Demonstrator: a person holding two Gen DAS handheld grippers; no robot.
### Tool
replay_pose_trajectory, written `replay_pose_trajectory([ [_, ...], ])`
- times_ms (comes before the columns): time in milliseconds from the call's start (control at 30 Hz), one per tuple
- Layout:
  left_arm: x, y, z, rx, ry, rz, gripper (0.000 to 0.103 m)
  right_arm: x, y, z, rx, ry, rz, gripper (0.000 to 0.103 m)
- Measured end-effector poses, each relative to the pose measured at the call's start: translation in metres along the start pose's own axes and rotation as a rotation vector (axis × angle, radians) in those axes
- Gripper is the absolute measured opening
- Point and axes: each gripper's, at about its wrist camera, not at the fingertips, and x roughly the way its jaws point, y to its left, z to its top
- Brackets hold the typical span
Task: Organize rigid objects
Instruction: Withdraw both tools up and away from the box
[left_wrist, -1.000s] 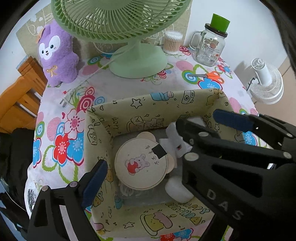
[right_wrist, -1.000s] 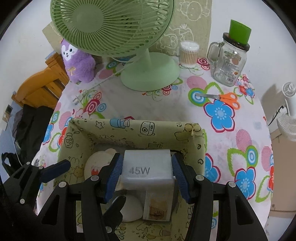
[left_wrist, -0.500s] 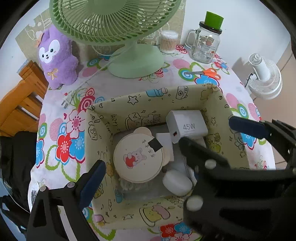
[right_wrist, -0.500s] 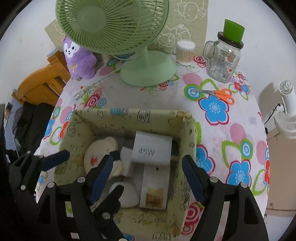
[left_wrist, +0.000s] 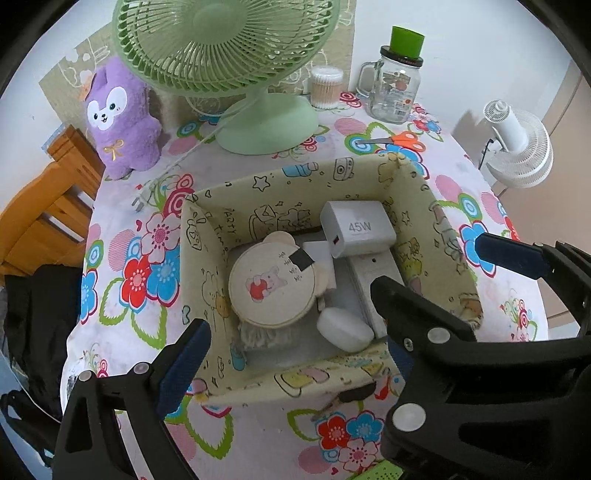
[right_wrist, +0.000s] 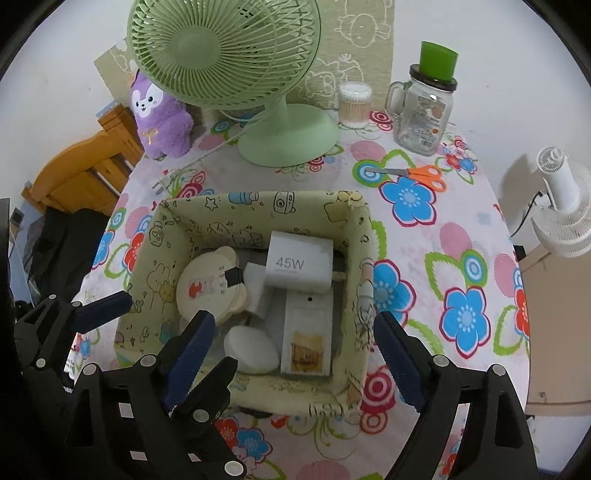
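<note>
A yellow cartoon-print fabric box (left_wrist: 295, 181) (right_wrist: 354, 236) sits on the flowered table. Inside lie a white 45W charger (left_wrist: 356, 227) (right_wrist: 298, 266), a round bear-shaped case (left_wrist: 273, 284) (right_wrist: 207, 286), a white oval case (left_wrist: 345, 329) (right_wrist: 251, 350) and a white flat box (right_wrist: 306, 334). My right gripper (right_wrist: 291, 356) is open and empty, above the box's near rim. My left gripper (left_wrist: 291, 354) is open and empty at the box's near-left corner; its fingers (right_wrist: 101, 308) show in the right wrist view.
A green desk fan (left_wrist: 258, 110) (right_wrist: 284, 133) stands behind the box. A purple plush (left_wrist: 118, 118), a cotton-swab tub (right_wrist: 354, 101), a glass jar with green lid (right_wrist: 424, 110) and orange scissors (right_wrist: 417, 173) lie at the back. A white fan (right_wrist: 561, 214) stands off-table, right.
My right gripper opened and let go of the 45W charger, which now rests in the box. Both grippers pulled back and up from the box.
</note>
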Motion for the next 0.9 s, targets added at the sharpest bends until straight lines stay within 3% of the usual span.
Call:
replay_pose_trajectory([
  [900,-0.042,0.006,-0.037,0.014,-0.080,-0.039,0.097,-0.049,0.018,-0.039,0.037,-0.074,-0.052,0.091],
])
